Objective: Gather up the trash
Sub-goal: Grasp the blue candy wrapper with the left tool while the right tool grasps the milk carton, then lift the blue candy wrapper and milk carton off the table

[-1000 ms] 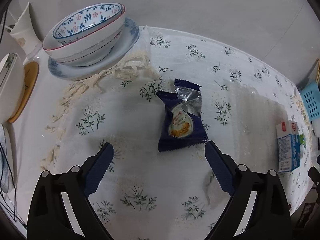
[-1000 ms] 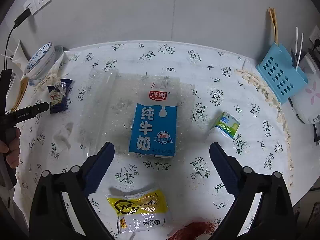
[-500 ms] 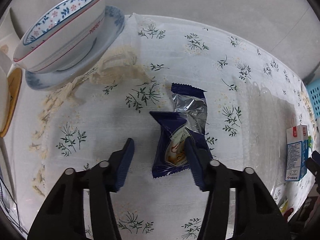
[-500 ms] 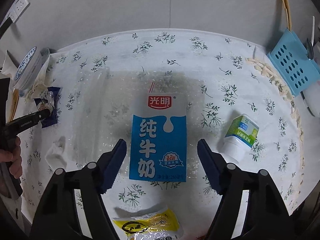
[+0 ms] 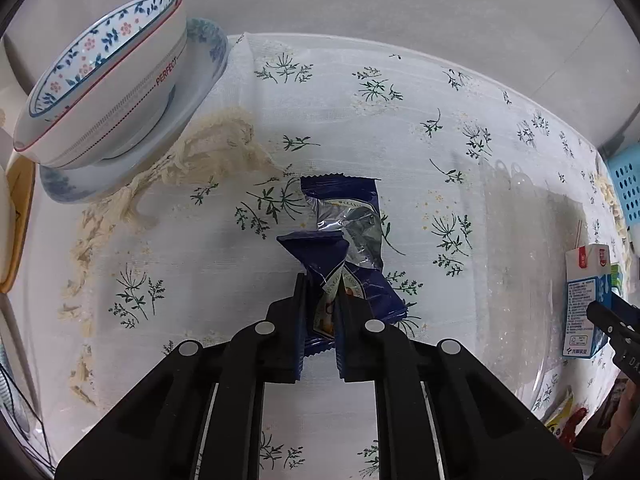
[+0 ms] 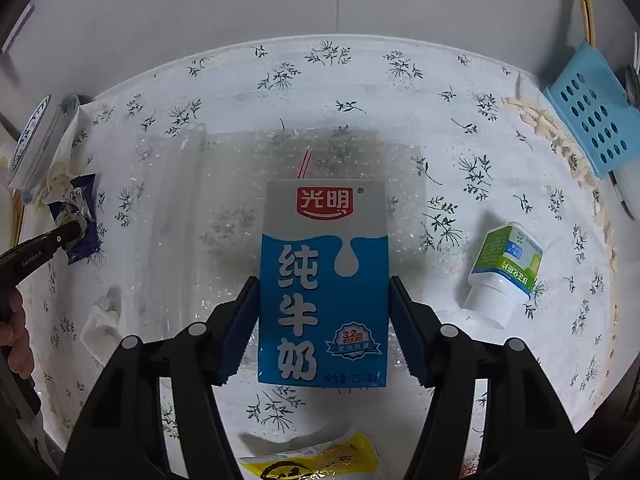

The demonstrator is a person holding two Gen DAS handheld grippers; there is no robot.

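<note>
Pinching wrapper (image 5: 344, 240), carton (image 6: 323, 280): both claws.

left claw (image 5: 322, 312): black arms, navy ribbed pads, silver rivets | right claw (image 6: 324, 328): same build, blue serrated pads | bare skin, hand (image 6: 14, 344)

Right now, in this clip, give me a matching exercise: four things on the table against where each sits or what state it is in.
Things:
1. blue snack wrapper
2. milk carton
3. small white bottle
4. floral bowl

States:
A. stands on a plate
B. lies on its side, untouched
C. pinched in the left claw
D. between the right claw fingers

Pairs: 1-C, 2-D, 3-B, 4-A
</note>
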